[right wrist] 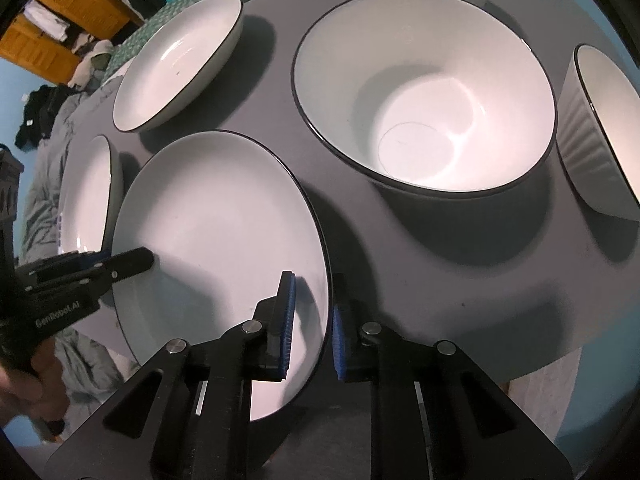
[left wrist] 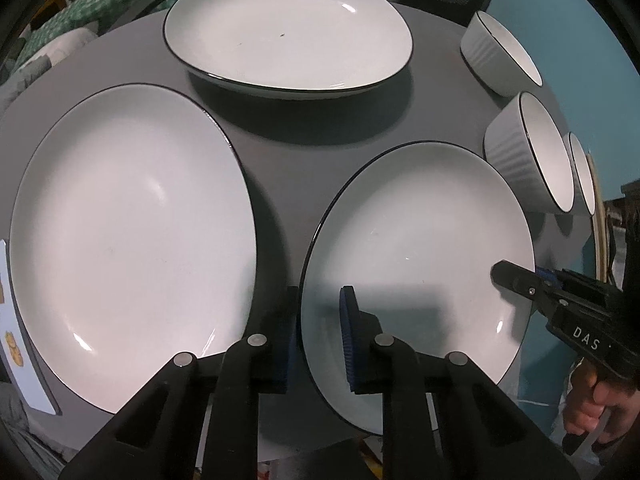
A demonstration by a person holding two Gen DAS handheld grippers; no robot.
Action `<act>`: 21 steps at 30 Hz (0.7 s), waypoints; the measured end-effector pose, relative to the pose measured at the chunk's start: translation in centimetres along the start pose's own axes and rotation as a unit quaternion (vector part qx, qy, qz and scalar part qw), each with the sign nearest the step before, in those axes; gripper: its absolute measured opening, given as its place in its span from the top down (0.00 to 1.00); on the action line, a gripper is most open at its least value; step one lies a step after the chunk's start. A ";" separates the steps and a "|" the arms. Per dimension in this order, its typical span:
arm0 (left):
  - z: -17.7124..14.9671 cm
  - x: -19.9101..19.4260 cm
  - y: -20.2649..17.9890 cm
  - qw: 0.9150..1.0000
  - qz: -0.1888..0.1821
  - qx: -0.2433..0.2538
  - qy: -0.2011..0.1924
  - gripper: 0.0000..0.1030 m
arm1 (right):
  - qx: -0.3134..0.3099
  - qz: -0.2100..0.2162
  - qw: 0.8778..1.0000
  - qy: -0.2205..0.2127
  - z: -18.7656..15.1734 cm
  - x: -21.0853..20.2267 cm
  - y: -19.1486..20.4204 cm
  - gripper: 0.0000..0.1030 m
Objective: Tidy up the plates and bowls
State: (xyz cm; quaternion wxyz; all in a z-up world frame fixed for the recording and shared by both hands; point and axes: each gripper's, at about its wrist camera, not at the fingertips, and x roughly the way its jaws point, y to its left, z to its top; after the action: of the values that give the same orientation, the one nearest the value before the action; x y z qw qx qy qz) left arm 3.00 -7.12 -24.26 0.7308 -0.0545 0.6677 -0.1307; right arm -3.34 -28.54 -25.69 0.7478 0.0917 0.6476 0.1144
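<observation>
Table (left wrist: pixel 280 128), round and dark grey, carries everything. Largest, a white plate (left wrist: pixel 132 236) lies at its left edge; an oval plate (left wrist: pixel 288 28) sits at the far edge. Near the front edge a smaller plate (left wrist: pixel 416 264) has both grippers straddling its rim: the left gripper (left wrist: pixel 320 340) on its left side, the right gripper (right wrist: pixel 312 320) on its right, each partly open, pads not visibly pressing. Ribbed bowls (left wrist: pixel 524 152) line the right edge.

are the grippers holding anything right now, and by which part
Both straddle the near plate at opposite rims: left gripper at its left rim, right gripper at its right rim. Gaps show beside the pads, so neither clamps it yet.
</observation>
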 end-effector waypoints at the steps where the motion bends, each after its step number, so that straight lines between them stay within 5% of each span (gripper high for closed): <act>1: 0.0 0.0 0.2 1.000 -0.001 -0.002 0.001 0.82 | -0.001 0.000 1.000 0.000 0.0 -0.1 0.2 0.86; 12: 0.9 -0.4 0.4 1.000 -0.002 -0.009 -0.006 0.82 | -0.010 0.004 1.000 -0.012 1.0 -1.3 1.0 0.87; 21: -1.5 -1.5 2.0 1.000 -0.010 -0.016 -0.022 0.82 | -0.012 0.019 0.999 -0.028 1.5 -2.4 0.7 0.89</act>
State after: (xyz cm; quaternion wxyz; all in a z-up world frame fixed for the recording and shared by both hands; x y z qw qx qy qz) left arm 1.66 -4.68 -23.44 0.7432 -0.0756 0.6527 -0.1261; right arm -2.23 -28.55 -23.02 0.7641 0.0983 0.6235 0.1333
